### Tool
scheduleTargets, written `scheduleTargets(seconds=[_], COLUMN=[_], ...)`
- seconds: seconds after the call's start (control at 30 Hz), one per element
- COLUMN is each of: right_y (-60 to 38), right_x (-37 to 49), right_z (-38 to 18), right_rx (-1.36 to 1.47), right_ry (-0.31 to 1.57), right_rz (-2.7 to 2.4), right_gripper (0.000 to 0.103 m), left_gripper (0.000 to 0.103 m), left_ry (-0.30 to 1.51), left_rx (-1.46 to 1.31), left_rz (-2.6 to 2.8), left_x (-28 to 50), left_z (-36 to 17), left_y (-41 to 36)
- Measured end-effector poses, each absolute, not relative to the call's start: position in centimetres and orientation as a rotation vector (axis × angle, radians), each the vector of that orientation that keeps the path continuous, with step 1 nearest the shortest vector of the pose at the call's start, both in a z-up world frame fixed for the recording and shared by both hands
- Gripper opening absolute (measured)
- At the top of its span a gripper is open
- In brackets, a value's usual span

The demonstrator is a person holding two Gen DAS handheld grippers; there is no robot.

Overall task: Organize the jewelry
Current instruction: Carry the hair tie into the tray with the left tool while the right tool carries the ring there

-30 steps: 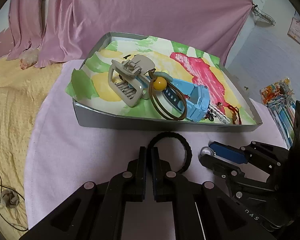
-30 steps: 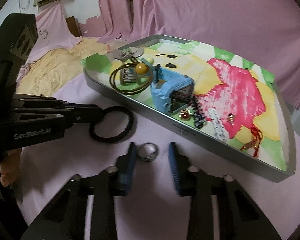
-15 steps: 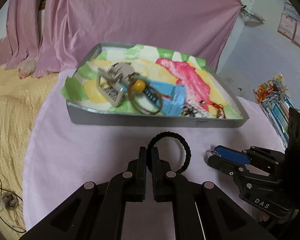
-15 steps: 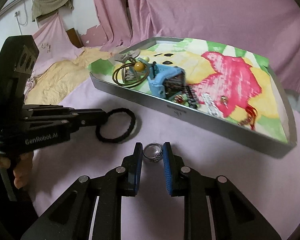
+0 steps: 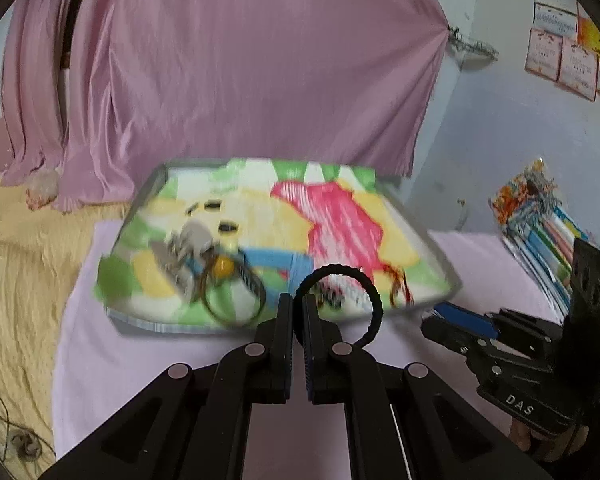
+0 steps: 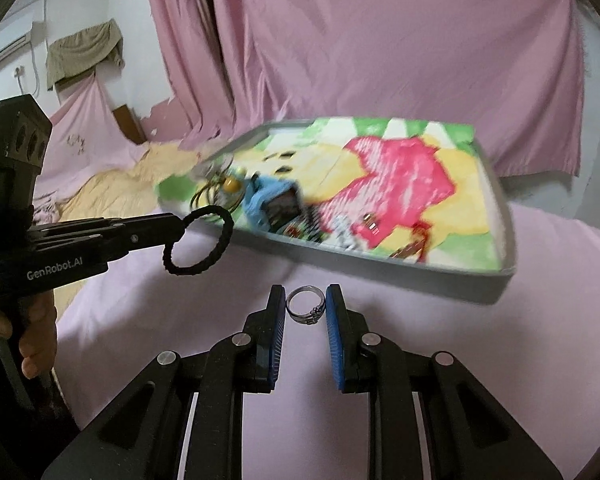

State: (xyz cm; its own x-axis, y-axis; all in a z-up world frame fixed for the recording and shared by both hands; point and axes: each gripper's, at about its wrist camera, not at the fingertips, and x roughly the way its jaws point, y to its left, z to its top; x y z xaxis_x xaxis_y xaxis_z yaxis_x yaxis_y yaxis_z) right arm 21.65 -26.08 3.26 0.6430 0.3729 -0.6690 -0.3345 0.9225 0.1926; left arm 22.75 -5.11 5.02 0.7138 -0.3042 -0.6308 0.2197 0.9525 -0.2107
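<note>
- Left wrist view: the left gripper [image 5: 298, 308], jaws pressed together on the near rim of a black hair tie [image 5: 354, 292]. The loop stands up and to the right of the fingertips, clear of the cloth, seen against the front edge of the tray.
- Same view: grey tray [image 5: 446, 280] with a colourful paper liner, blurred, beyond the fingertips on a pink cloth [image 5: 140, 360]. In it, at left, a grey hair claw [image 5: 184, 252], a brown loop with a yellow bead [image 5: 224, 266] and a blue watch [image 5: 276, 262]; at right front, a red cord [image 5: 398, 280].
- Same view: the right gripper [image 5: 436, 318] enters low from the right, blue pads showing; whether it is closed cannot be told from here. Stack of books [image 5: 540, 232] behind it; yellow blanket [image 5: 16, 280] at left.
- Right wrist view: right gripper [image 6: 306, 304], jaws narrowed onto a silver ring [image 6: 305, 310]. The ring sits between the blue pads at their tips, its band touching both, small stones toward the right finger.
- Same view: left gripper [image 6: 176, 228] reaches in from the left, hair tie [image 6: 198, 246] hanging from its tip above the cloth [image 6: 500, 360], just in front of the tray [image 6: 508, 240].
- Same view: tray contents blurred; watch [image 6: 276, 204] and bead [image 6: 232, 184] at left, cord [image 6: 416, 240] near the front wall. Pink curtain [image 6: 380, 40] behind.
</note>
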Motion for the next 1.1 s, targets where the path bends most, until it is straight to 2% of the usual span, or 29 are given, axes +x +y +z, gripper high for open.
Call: scheduleTargets(seconds=[0.37,1.1], right_y=[-27.7,-25.0], right_x=[24.4,29.5], right_z=[4.5,1.5], right_rx=[0.105,0.081], right_ry=[0.684,0.788], right_rz=[0.311,0.267], right_gripper=[0.018,0.018], left_gripper=[0.005,0.005], left_ry=[0.73,0.766], left_rx=[-0.211,-0.141], left_rz=[-0.182,-0.151], left_x=[27.9,28.9], left_z=[3.9,1.8], left_y=[-4.7,-5.1])
